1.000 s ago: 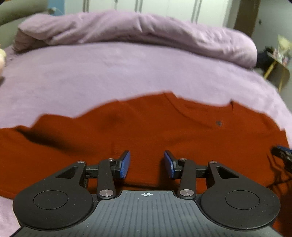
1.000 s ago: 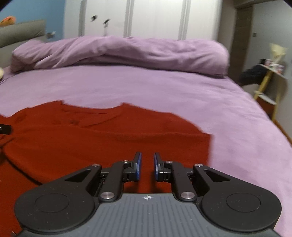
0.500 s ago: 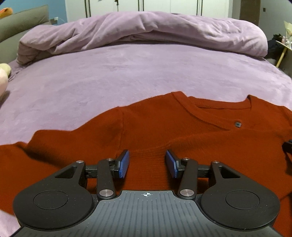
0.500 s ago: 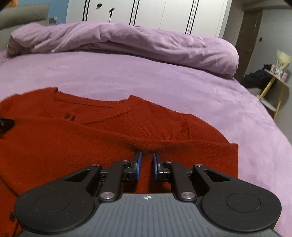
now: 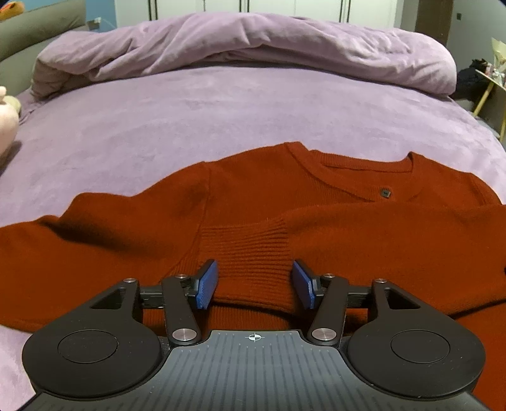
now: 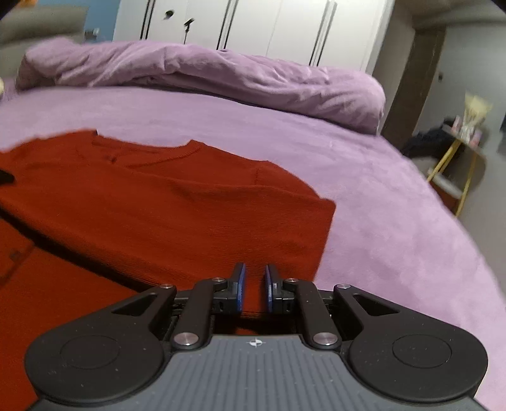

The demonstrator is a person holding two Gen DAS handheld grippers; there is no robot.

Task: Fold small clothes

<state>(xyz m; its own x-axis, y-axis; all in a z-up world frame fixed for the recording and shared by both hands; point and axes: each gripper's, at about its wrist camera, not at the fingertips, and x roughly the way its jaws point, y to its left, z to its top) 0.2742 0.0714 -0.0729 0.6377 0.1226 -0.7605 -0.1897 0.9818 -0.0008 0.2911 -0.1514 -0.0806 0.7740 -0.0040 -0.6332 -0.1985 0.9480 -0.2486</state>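
A rust-red knit sweater lies flat on the purple bed, neck toward the far side. One sleeve is folded across its chest, with the ribbed cuff lying between the fingers of my left gripper, which is open and empty just above it. In the right wrist view the sweater shows its folded right edge. My right gripper is over the near edge of the folded part, jaws a narrow gap apart with red knit showing between them.
A bunched purple duvet lies across the far side of the bed. A pale plush toy sits at the left edge. A yellow-legged side table stands off the bed's right side. White wardrobe doors stand behind.
The folded sleeve has come to rest across the chest, its cuff now between my left fingers. My right gripper's jaws have parted slightly and it has shifted right along the sweater's edge.
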